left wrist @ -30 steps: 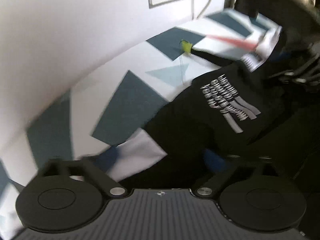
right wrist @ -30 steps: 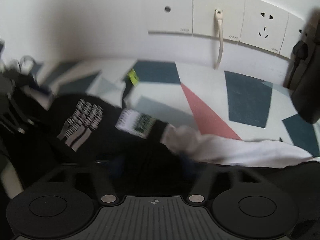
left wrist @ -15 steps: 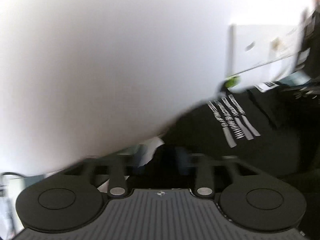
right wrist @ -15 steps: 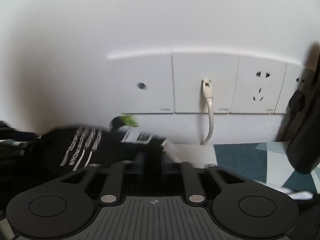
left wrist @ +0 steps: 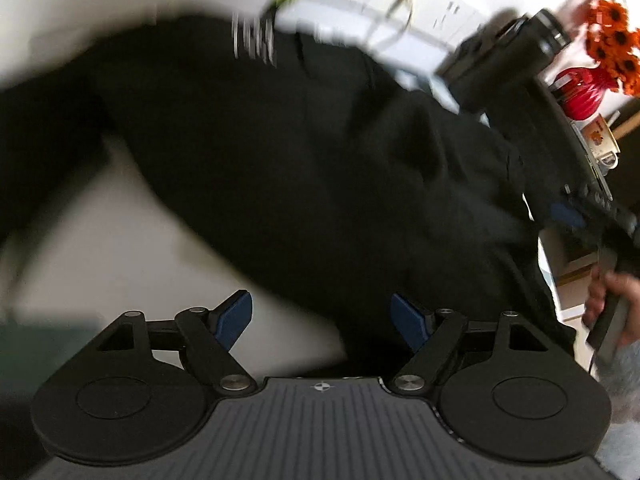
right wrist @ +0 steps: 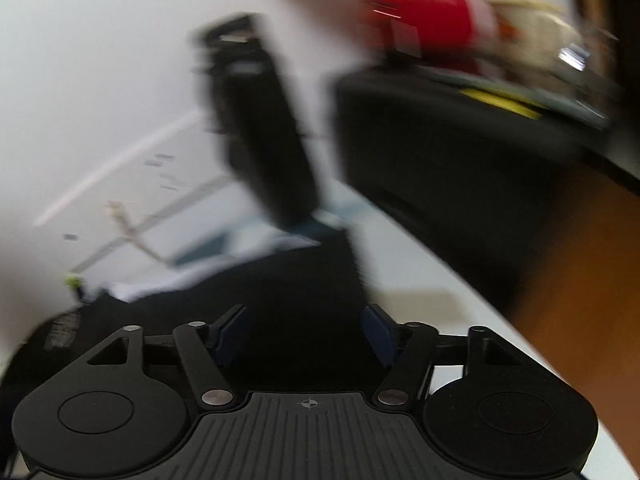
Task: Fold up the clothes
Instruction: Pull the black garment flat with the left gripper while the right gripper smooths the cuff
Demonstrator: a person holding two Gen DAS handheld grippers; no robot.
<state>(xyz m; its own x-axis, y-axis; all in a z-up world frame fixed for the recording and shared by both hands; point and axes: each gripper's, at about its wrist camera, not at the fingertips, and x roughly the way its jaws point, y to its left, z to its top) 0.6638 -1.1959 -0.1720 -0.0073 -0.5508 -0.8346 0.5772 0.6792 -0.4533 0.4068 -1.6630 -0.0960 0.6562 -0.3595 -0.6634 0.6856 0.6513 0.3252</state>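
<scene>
Soft black garment point(left wrist: 320, 152), limp folds, w/ white print at 12. Left gripper point(left wrist: 322, 316) & right gripper point(right wrist: 302, 332) both spread wide, holding nothing.

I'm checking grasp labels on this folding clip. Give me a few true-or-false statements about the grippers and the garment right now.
1. The left gripper is open. True.
2. The garment is white. False: it is black, with white print.
3. The right gripper is clamped on cloth. False: its jaws stand apart, the black garment beyond them.
4. A red vase with orange flowers shows in the left wrist view. True.
5. A hand shows at the right edge of the left wrist view. True.
</scene>
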